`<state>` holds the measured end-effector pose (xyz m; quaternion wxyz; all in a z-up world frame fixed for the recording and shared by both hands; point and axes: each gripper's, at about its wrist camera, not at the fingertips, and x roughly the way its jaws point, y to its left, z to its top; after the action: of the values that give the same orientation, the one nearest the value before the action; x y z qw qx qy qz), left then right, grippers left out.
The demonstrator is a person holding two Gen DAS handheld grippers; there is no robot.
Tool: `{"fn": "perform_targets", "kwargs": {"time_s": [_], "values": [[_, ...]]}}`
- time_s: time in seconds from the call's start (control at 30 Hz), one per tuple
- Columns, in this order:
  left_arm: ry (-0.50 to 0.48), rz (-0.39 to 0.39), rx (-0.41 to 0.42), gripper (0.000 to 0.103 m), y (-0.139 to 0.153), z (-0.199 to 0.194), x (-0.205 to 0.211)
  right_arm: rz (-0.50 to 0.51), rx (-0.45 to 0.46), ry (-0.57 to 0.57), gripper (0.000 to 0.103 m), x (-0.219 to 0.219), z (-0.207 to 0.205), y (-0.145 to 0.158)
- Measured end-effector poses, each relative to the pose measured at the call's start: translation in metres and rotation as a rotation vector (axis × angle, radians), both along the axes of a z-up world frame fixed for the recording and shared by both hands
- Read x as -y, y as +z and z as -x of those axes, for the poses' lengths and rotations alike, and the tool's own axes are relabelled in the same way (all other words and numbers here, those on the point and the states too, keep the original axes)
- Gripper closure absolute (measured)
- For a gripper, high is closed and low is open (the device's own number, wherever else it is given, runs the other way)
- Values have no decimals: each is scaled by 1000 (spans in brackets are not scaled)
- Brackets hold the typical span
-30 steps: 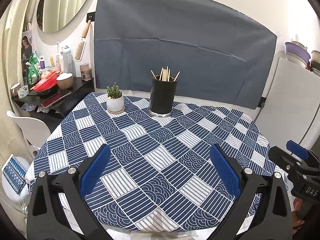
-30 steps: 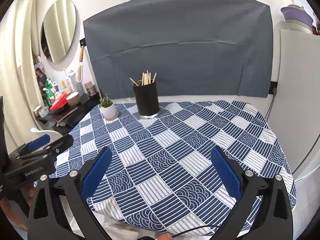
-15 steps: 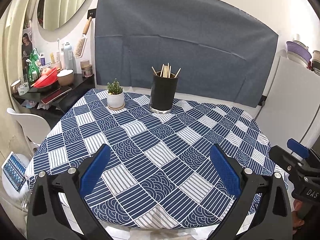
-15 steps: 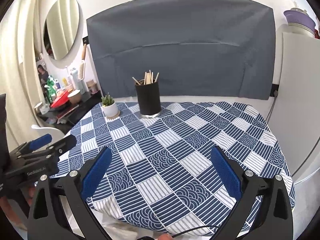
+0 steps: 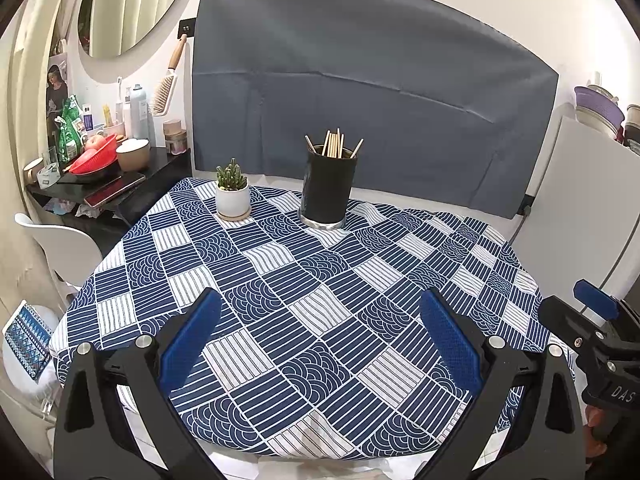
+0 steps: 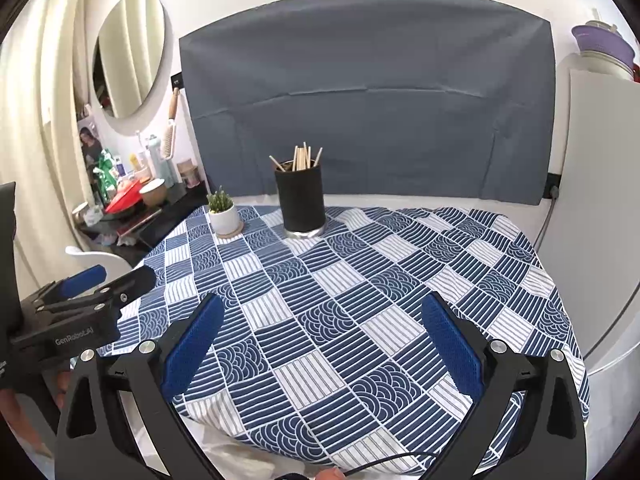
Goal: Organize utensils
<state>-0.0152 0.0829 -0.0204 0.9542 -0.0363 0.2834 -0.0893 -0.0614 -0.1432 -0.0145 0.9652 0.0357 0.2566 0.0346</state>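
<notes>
A black cylindrical holder (image 5: 328, 188) (image 6: 301, 202) stands upright at the far side of the table, with several wooden chopsticks (image 5: 335, 145) (image 6: 301, 158) sticking out of its top. My left gripper (image 5: 320, 312) hangs open over the near edge of the table, nothing between its blue pads. My right gripper (image 6: 320, 316) is open too, over the near edge and further right. Each gripper shows at the side of the other's view: the right gripper (image 5: 592, 320) and the left gripper (image 6: 100, 280). Both are well short of the holder.
A small cactus in a white pot (image 5: 232, 196) (image 6: 224, 216) sits left of the holder. The round table wears a blue-and-white patterned cloth (image 5: 304, 280) (image 6: 360, 280). A cluttered black shelf (image 5: 100, 184) and white chair (image 5: 68, 248) stand left, a white appliance (image 6: 596, 184) right.
Both cameras have drifted slightly, so the holder and plant sit a little lower and closer in the views. Both grippers stay open and empty.
</notes>
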Motion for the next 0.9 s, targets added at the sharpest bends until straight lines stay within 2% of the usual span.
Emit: {"fn": "perform_targets", "kwargs": {"time_s": [0.9], "values": [[-5,8,-4,6,0,-8,-1,6,3,-5,8,-1,-5,1]]}}
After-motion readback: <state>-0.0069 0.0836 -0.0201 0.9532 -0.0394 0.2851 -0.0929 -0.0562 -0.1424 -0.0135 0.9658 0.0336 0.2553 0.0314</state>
